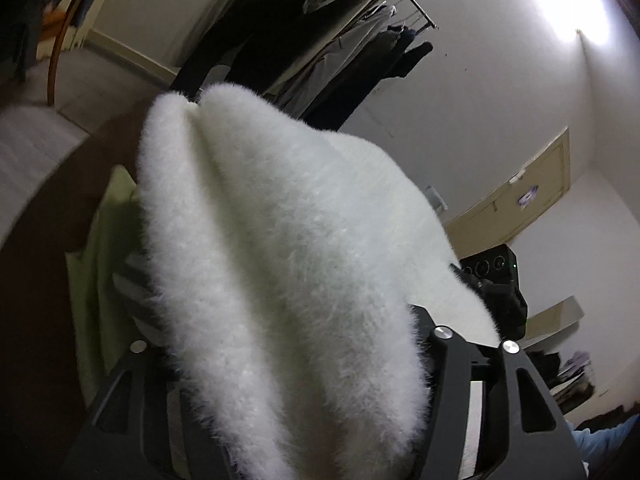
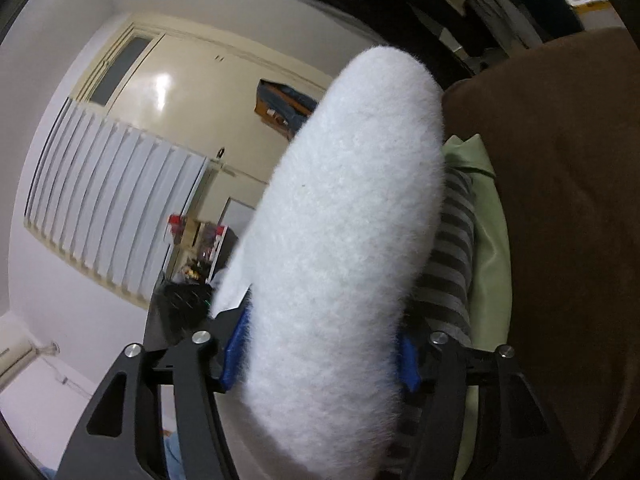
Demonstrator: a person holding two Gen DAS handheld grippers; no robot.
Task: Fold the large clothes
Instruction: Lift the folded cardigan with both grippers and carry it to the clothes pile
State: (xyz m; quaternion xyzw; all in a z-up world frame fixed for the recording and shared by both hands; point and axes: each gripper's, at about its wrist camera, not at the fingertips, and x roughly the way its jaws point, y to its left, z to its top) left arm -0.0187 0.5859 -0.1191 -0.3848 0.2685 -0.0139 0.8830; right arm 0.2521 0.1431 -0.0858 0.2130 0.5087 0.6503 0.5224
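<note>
Left wrist: fluffy white garment (image 1: 280, 260) fills jaws

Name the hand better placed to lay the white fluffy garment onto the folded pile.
Right, marginally. Its tool holds the white fluffy garment directly beside the striped and green folded clothes; the left tool has them mostly hidden.

Left gripper (image 1: 288, 344) and right gripper (image 2: 320, 356); jaws part-open, tilted.

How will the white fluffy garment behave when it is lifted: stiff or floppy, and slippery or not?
Probably floppy: the white fluffy garment sags in soft folds between the left gripper fingers. It looks bulky but likely light, as its pile is airy. The long fibres may slip in the right gripper, so a shallow hold could slide.
</note>
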